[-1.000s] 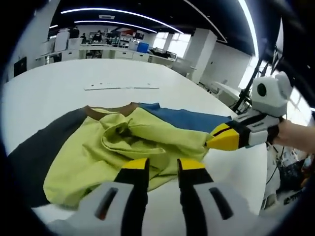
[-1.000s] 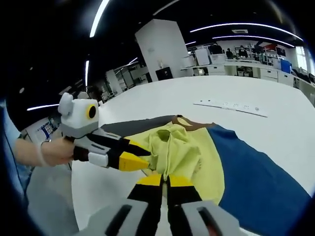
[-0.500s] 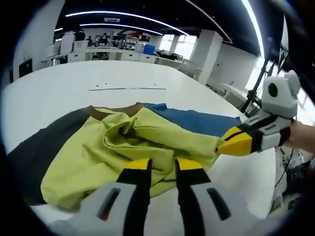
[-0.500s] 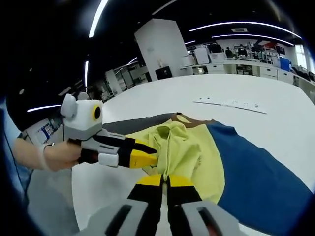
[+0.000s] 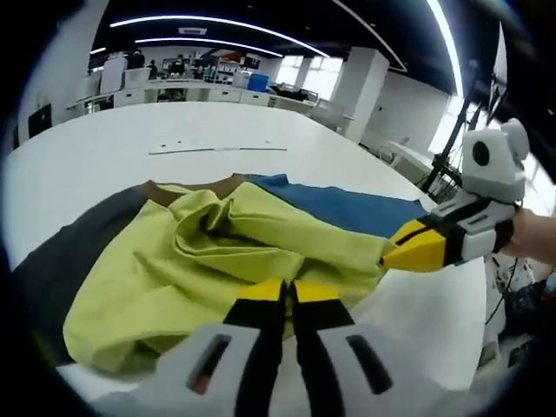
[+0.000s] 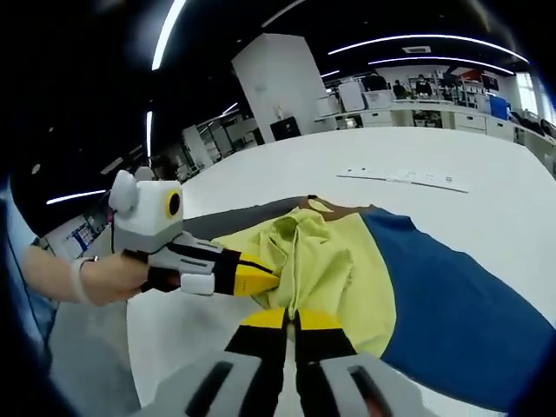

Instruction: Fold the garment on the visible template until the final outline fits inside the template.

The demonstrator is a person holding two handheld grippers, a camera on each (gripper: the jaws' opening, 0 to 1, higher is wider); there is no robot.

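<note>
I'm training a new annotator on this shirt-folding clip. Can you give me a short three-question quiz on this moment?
1. True or false: both hand-held grippers, left and right, are shut on the garment.
2. Which colour is the garment panel nearest the grippers: A blue, B yellow-green, C dark grey?
3. What lies on the white table beyond the garment?

Key: 1 true; 2 B; 3 a thin white strip.
</note>
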